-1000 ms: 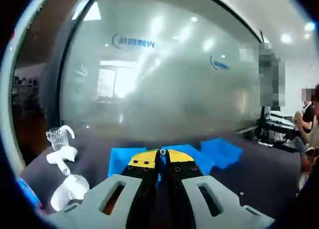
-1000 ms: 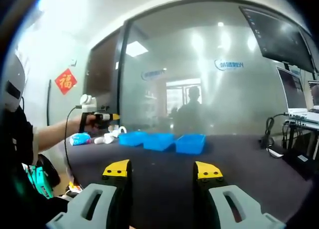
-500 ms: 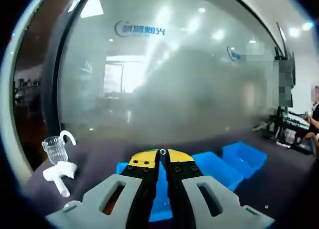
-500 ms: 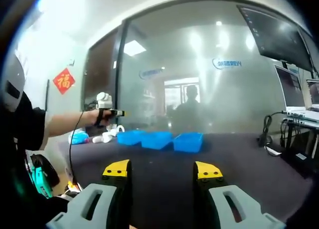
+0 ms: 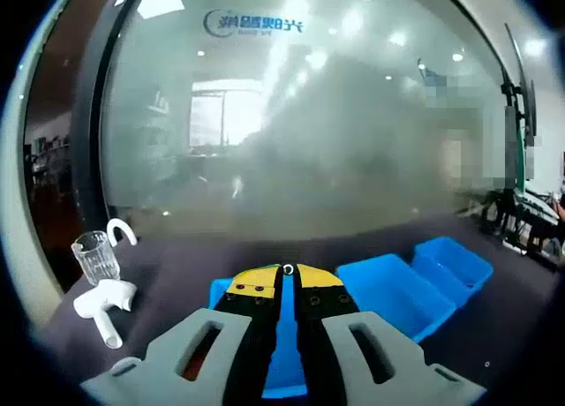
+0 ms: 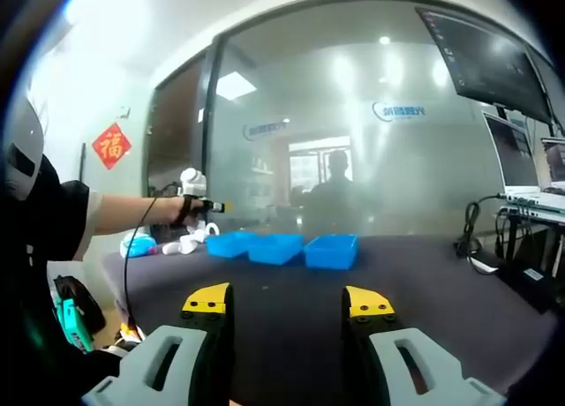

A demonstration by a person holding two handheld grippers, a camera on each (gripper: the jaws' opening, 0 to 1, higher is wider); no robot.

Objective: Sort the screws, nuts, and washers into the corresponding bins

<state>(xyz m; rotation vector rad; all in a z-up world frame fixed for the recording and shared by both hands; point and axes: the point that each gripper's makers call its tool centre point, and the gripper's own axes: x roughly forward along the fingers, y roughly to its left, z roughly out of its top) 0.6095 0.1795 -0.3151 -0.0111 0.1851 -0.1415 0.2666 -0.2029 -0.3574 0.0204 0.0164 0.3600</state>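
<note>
the left gripper (image 5: 288,271) is held above the first blue bin (image 5: 281,351), jaws pinched on a small ring-shaped part (image 5: 288,269), which could be dropped into the wrong bin. the right gripper (image 6: 288,302) is kept wide open, empty.

Three blue bins in a row on the dark table

In the left gripper view the near bin (image 5: 281,353), middle bin (image 5: 388,291) and far bin (image 5: 455,263) are open-topped, shallow and set side by side, touching; what lies inside cannot be told. A small ring-shaped part (image 5: 288,269) sits pinched at the yellow jaw tips. In the right gripper view the row (image 6: 284,247) lies towards the table's far edge.
</note>
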